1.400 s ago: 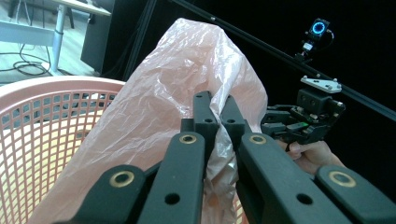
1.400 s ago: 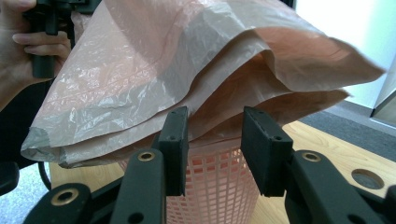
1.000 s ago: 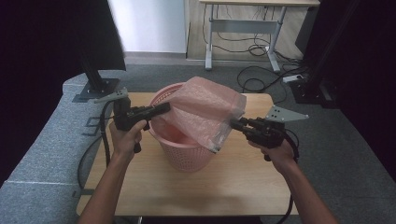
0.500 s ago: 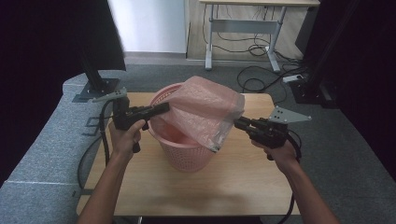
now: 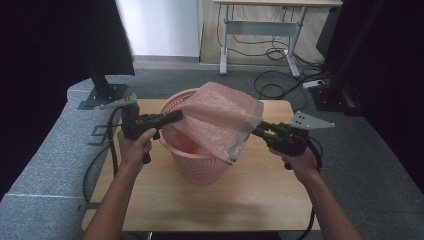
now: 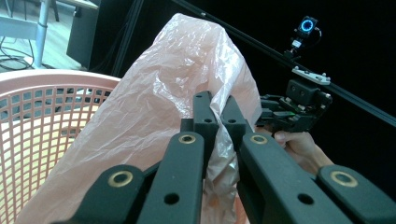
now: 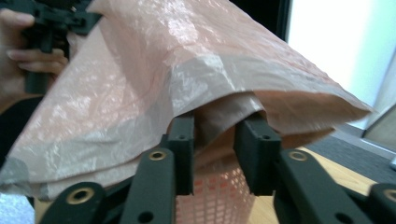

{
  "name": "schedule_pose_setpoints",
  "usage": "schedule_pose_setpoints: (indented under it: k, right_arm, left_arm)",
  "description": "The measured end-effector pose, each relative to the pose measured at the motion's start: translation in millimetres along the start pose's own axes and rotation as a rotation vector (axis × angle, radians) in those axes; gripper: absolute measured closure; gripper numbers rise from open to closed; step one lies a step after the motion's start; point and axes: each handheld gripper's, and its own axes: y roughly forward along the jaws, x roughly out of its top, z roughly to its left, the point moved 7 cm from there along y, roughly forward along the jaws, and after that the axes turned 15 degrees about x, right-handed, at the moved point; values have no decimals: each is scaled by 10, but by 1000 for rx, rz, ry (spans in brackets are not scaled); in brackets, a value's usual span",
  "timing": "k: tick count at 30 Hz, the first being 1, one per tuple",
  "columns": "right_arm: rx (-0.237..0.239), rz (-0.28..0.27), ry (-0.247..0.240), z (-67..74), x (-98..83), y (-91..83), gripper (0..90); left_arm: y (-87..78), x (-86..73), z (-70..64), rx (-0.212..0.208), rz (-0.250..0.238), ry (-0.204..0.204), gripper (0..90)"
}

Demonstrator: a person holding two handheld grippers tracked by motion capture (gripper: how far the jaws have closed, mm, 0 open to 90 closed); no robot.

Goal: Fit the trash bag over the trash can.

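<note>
My left gripper [image 5: 172,116] pinches the pink bag [image 5: 220,117] tight at the near-left rim of the basket [image 5: 197,167]. The bag drapes over the basket's mouth. My right gripper [image 7: 215,140], right of the basket, has just been opening, bag edge loose between its 2 jaws.

right gripper [image 5: 261,130]: jaws have just been opening | pink bag [image 5: 220,117]: edge between them, no longer pinched
</note>
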Motion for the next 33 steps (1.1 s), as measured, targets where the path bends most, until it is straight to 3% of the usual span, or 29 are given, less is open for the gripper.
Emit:
schedule_pose_setpoints:
  k: [5, 10, 11, 18, 22, 24, 29, 33]
  right_arm:
    - [33, -5, 23, 59, 11, 65, 612]
    - [81, -4, 12, 178, 67, 142, 879]
    - [79, 3, 5, 188, 80, 145, 892]
    - [9, 25, -1, 135, 161, 98, 897]
    - [-41, 70, -48, 105, 205, 96, 898]
    - [-75, 86, -43, 29, 220, 77, 898]
    - [-106, 101, -19, -107, 262, 17, 898]
    - [-120, 119, -30, -150, 362, -31, 897]
  left_arm:
    - [45, -13, -17, 14, 7, 11, 875]
    - [72, -48, -37, 24, 18, 28, 866]
    - [65, -47, -35, 22, 15, 25, 866]
    - [28, -38, -42, 6, 2, 19, 875]
    - [18, -12, -70, 5, -16, 27, 879]
    - [15, -3, -80, 5, -12, 34, 882]
    - [5, 25, -94, 15, -7, 52, 888]
    - [-23, 75, -54, 24, -25, 36, 893]
